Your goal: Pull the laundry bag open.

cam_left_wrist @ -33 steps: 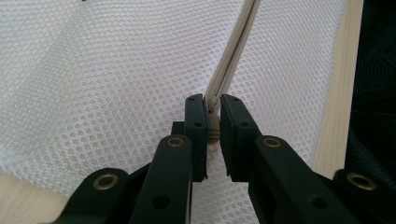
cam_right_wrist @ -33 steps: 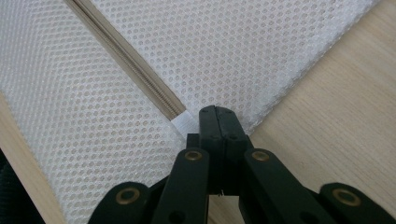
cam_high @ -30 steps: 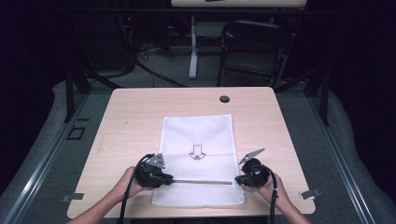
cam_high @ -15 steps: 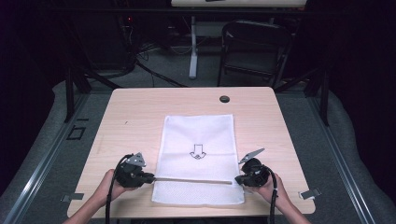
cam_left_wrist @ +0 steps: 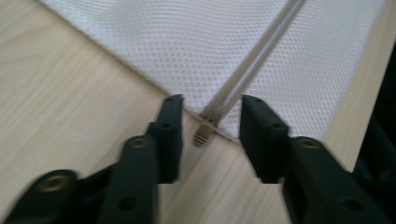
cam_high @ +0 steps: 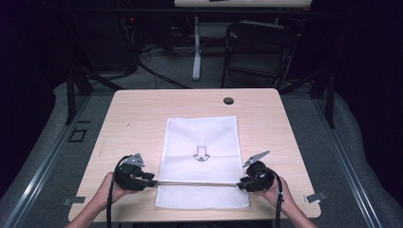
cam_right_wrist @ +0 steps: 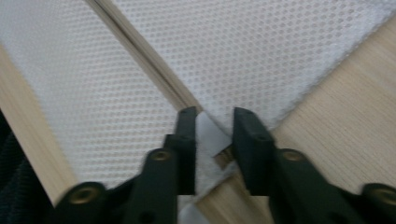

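White mesh bag (cam_high: 202, 142) is laid flat on the table (cam_high: 138, 114), its zipper pull (cam_left_wrist: 203, 134) let go between the just-opened left gripper (cam_left_wrist: 210, 121), so the bag's end must be kept pinched by the loosening right gripper (cam_right_wrist: 214, 122).

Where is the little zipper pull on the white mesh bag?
The zipper pull lies on the table at the white mesh bag's left edge, between the open jaws of the left gripper.

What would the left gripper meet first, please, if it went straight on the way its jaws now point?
Most likely the zipper pull, lying between the open jaws of the left gripper at the edge of the white mesh bag; the zipper runs on beyond it. Height above the table is unclear.
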`<state>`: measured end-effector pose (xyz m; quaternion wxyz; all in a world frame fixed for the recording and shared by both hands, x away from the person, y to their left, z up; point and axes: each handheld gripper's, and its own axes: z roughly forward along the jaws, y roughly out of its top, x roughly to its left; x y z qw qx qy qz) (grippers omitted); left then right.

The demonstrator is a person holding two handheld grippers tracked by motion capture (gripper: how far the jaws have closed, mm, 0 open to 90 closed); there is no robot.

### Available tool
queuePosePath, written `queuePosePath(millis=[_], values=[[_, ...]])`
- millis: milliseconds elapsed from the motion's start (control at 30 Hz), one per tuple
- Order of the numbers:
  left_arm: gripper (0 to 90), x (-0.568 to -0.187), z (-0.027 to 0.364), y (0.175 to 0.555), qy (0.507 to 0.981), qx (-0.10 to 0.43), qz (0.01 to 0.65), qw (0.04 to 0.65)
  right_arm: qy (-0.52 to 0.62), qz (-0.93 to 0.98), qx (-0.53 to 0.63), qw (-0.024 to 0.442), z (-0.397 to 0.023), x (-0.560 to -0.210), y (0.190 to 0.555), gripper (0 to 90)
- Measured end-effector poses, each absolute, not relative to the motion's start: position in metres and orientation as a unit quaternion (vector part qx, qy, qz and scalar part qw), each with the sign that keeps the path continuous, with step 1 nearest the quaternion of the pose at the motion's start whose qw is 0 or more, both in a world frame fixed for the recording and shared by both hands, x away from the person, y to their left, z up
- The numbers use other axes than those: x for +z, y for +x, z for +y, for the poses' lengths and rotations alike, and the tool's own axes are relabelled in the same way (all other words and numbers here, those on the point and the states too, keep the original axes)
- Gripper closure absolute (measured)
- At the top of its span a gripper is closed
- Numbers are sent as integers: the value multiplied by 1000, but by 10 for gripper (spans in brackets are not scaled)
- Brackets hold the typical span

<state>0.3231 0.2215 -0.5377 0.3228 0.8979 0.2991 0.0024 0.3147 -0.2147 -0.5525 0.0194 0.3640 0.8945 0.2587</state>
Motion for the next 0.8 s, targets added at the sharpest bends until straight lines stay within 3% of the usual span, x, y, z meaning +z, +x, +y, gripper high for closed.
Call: queuePosePath(millis=[233,333,533,800], values=[[226,-521,231,320,876,27,341,340,374,884,277,47,-222,-536,311,424],[143,-516,236,317,867,44,365,336,380,877,286,61,-231,-526,308,312],[77,-510,243,310,852,75,406,322,403,866,278,102,-245,-511,299,154],[40,-508,249,300,843,108,435,297,437,849,263,139,-272,-509,286,49]])
